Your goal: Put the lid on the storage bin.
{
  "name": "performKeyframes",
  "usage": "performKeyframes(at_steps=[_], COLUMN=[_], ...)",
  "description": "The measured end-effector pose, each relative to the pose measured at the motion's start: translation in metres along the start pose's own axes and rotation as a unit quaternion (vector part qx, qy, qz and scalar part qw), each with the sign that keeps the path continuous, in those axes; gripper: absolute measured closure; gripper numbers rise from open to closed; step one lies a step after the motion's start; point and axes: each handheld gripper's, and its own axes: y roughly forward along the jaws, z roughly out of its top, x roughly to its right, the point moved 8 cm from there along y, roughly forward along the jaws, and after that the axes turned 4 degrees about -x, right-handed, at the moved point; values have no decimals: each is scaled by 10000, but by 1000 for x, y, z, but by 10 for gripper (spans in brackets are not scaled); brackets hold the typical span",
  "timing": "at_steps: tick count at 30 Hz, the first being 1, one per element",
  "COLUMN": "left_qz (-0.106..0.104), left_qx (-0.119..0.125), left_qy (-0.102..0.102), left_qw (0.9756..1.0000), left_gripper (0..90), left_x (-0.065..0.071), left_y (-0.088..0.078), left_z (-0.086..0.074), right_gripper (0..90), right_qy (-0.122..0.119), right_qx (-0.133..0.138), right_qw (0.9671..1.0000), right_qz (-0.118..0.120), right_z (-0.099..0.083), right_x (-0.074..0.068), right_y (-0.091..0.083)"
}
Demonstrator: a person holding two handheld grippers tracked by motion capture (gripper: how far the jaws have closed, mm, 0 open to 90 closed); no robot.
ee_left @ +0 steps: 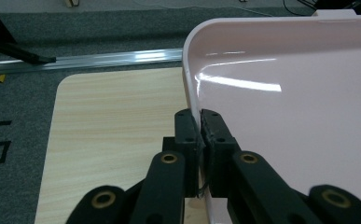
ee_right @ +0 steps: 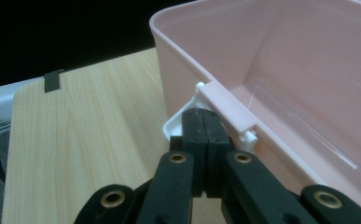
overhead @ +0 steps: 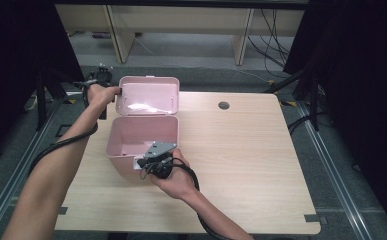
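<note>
Pink plastic hinged box (overhead: 143, 137): smooth, glossy; the open pink plastic lid (ee_left: 299, 107) throws hard highlights on its inner face. White plastic latch clip (ee_right: 176, 126) on the front wall, smooth. Light wood-grain tabletop (overhead: 241, 150): matt, laminate-looking. Black gripper fingers (ee_right: 199, 128): matt plastic, brass-coloured metal pivot bushings. Grey floor covering (ee_left: 10, 116): rough, carpet-like. Floor rail (ee_left: 103, 58): bright brushed metal.

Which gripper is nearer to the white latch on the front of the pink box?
Right. The right gripper has its shut jaws at the white latch on the box's front wall. The left gripper pinches the open lid's edge, at the back.
</note>
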Motion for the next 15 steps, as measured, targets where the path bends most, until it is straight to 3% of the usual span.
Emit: performKeyframes(at_steps=[6,15], left_qz=[-58,-167], left_qx=[171,406], left_qy=[36,-133], left_qw=[9998,9989], left_gripper=[866,876], left_x=[0,2], left_y=[-11,-24], left_z=[3,5], right_gripper=[900,900], right_qy=[-49,64], right_qx=[14,-40], right_qw=[10000,10000], right_qz=[-25,-25], right_z=[1,0], right_x=[1,0], right_y=[0,-1])
